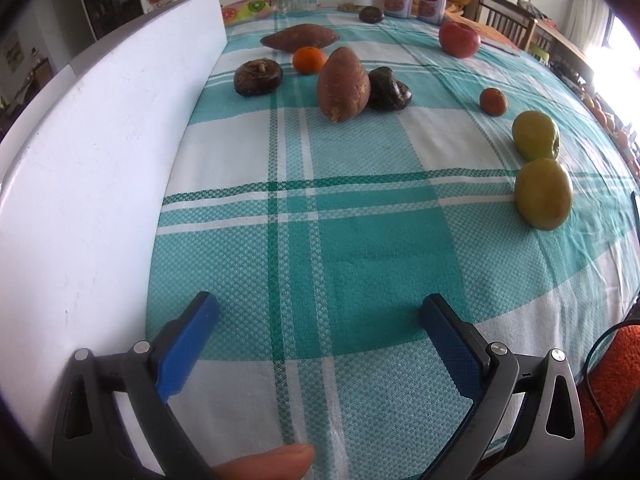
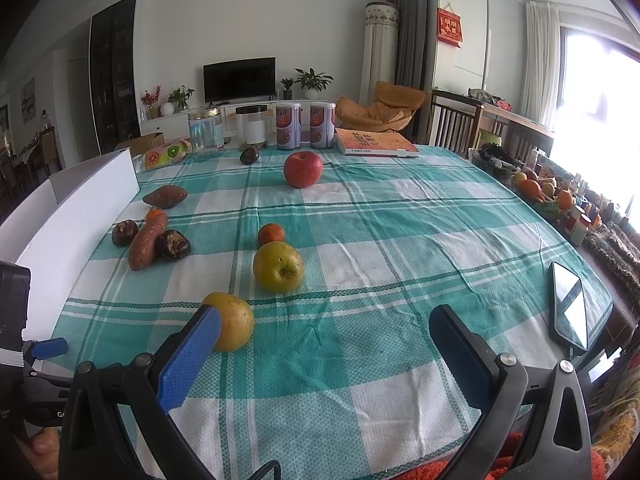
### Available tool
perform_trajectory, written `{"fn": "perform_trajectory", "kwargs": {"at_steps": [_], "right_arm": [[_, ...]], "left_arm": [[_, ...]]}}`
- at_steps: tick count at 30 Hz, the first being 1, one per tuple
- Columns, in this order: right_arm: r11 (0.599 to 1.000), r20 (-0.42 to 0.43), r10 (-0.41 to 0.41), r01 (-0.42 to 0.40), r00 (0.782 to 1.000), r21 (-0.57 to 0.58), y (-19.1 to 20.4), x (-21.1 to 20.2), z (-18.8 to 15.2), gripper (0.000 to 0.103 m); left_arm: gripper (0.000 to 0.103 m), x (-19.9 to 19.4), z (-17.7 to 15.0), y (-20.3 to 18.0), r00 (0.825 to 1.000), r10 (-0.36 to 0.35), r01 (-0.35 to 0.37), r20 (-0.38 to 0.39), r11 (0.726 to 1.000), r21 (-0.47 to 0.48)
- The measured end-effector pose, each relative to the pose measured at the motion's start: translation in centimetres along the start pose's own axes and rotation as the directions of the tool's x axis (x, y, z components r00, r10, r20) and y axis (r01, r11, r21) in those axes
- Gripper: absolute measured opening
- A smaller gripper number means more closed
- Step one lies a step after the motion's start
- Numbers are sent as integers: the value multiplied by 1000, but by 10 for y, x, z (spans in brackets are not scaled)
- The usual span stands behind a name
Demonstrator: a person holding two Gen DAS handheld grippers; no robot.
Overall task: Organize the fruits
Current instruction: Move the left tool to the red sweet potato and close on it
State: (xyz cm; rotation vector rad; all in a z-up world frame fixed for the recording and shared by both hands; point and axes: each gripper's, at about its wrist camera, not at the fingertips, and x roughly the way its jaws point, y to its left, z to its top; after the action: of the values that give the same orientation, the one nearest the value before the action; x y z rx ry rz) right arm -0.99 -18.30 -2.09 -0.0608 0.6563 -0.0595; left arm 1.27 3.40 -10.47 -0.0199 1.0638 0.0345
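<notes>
Fruits lie spread on a teal checked tablecloth (image 2: pixel 360 264). Two yellow-green apples (image 2: pixel 278 267) (image 2: pixel 230 322), a red apple (image 2: pixel 303 169) and a small orange (image 2: pixel 271 234) sit mid-table. Two sweet potatoes (image 1: pixel 343 85) (image 1: pixel 300 37), another orange (image 1: pixel 309 60) and dark round fruits (image 1: pixel 258 77) (image 1: pixel 389 89) lie by a white box (image 1: pixel 100 168) on the left. My left gripper (image 1: pixel 318 312) is open and empty over the cloth beside the box. My right gripper (image 2: pixel 324 320) is open and empty; its left finger overlaps the nearer yellow apple.
Jars (image 2: pixel 206 130), two cans (image 2: pixel 289 126) and a book (image 2: pixel 376 143) stand at the table's far edge. A phone (image 2: pixel 568 306) lies near the right edge. A basket of fruit (image 2: pixel 538 190) and chairs (image 2: pixel 456 122) are on the right.
</notes>
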Motion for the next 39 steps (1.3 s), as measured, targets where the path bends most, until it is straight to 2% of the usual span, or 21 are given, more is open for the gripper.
{"fn": "perform_trajectory", "kwargs": {"at_steps": [8,15,18,22,26,29,32,36,39], "right_arm": [[1000,-4,14,-14,1000,14,-1,1,0,103],[980,-37,80,-72,996,186,-31,7,-1,103],[971,-51,90,-76,995,228,-39,10,-3,103],[969,-43,91,-79,995,235,-40,9,-4,103],[969,-49,92,-78,995,233,-41,11,-4,103],[968,-45,92,-79,995,237,-43,11,-4,103],[966,-37,95,-83,995,247,-44,10,-4,103],[960,-30,105,-94,994,263,-49,10,-5,103],[957,-41,116,-101,992,272,-50,13,-5,103]], "left_arm": [[103,0,-1,0,1000,-1,1,-7,1000,4],[102,-1,0,2,999,-26,26,-21,999,19],[101,-4,3,6,995,-93,94,-27,995,23],[101,-19,25,16,972,-233,233,40,972,-18],[101,-25,71,17,959,-262,264,109,965,-2],[99,3,103,16,974,-218,219,55,975,-18],[99,30,118,11,988,-154,155,18,988,-5],[99,46,133,14,990,-138,138,18,990,-41],[99,53,142,8,993,-115,116,35,993,-14]]}}
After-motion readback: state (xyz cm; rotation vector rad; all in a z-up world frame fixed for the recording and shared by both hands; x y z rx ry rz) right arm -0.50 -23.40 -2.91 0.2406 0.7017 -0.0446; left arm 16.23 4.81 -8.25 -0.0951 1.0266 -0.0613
